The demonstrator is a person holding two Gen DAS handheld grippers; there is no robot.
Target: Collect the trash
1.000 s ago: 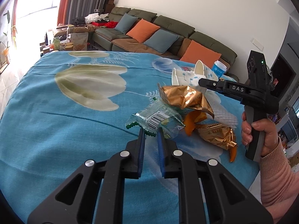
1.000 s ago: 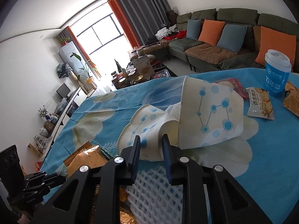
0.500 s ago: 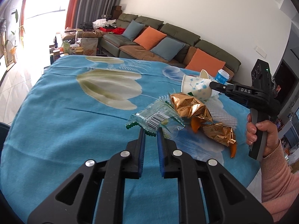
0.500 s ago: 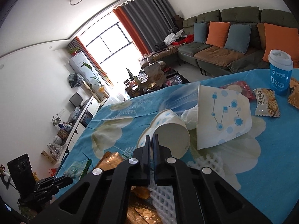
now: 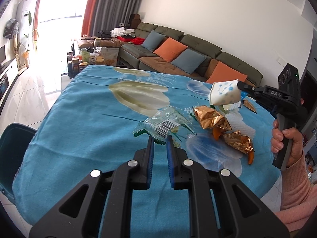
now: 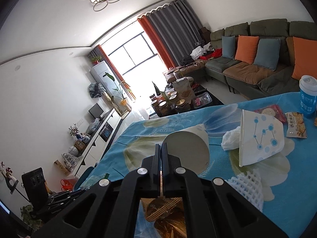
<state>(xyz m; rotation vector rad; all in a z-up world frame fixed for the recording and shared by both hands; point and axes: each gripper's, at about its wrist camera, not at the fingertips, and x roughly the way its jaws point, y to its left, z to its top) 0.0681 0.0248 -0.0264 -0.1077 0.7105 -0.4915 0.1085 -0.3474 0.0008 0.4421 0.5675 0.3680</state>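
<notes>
My right gripper (image 6: 160, 145) is shut on the rim of a white paper cup with blue dots (image 6: 188, 154) and holds it above the table; the cup also shows in the left wrist view (image 5: 223, 96). My left gripper (image 5: 160, 138) is open and empty, just short of a clear plastic wrapper with a barcode (image 5: 165, 124). Gold foil wrappers (image 5: 212, 118) and white foam netting (image 5: 240, 124) lie to its right. A second flattened dotted cup (image 6: 259, 138) and a crumpled tissue (image 6: 230, 138) lie on the cloth.
The table has a blue flowered cloth (image 5: 89, 115). A dark green bin (image 5: 11, 140) stands at its left edge. A blue lidded cup (image 6: 308, 97), a cracker packet (image 6: 296, 126) and a red packet (image 6: 270, 111) lie at the far right. A sofa (image 5: 178, 53) stands behind.
My right gripper closed on the paper cup's rim and lifted it off the table. My left gripper drew back and up a little from the clear wrapper, still open.
</notes>
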